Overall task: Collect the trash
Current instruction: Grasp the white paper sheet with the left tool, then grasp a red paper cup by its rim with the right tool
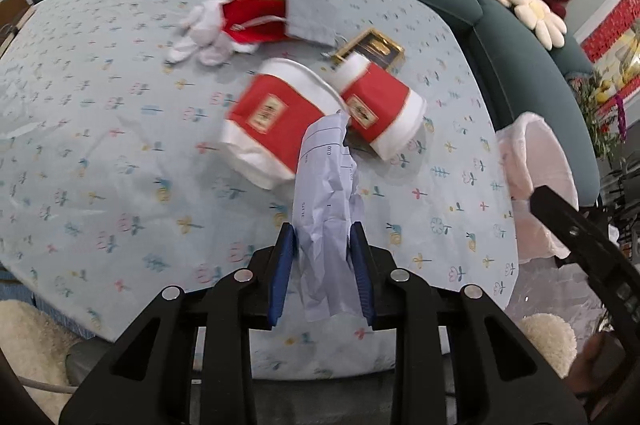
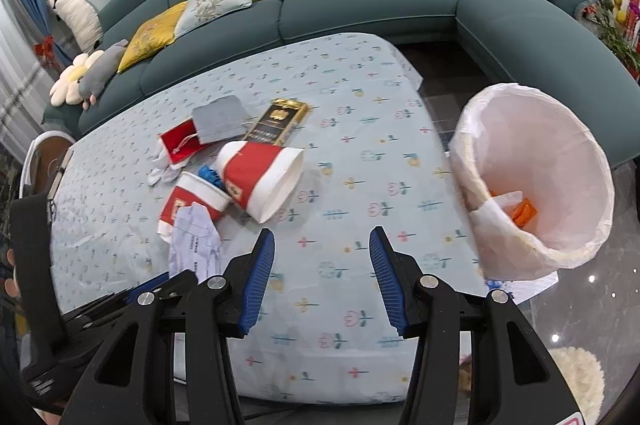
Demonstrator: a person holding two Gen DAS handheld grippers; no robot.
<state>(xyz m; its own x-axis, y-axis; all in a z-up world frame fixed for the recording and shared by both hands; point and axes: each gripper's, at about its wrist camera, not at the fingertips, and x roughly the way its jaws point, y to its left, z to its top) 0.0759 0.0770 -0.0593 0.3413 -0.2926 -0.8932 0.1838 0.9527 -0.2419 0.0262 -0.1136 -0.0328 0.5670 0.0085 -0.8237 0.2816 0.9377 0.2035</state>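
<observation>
Right gripper (image 2: pixel 322 279) jaws apart, empty, above the tablecloth (image 2: pixel 360 153)

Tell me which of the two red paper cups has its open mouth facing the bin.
The larger red cup, lying on its side; its white rim opens toward the bin. The smaller cup beside it opens the other way.

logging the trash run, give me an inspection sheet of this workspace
surface: table under a floral cloth
job's things: crumpled paper, two tipped red cups, lined bin with orange scrap inside
clutter: gold box, grey pouch, red pouch, white tissue
grippers: left gripper shut on the paper; right gripper open, empty
cables: nothing seen
surroundings: teal sofa, cushions, plush toys
</observation>
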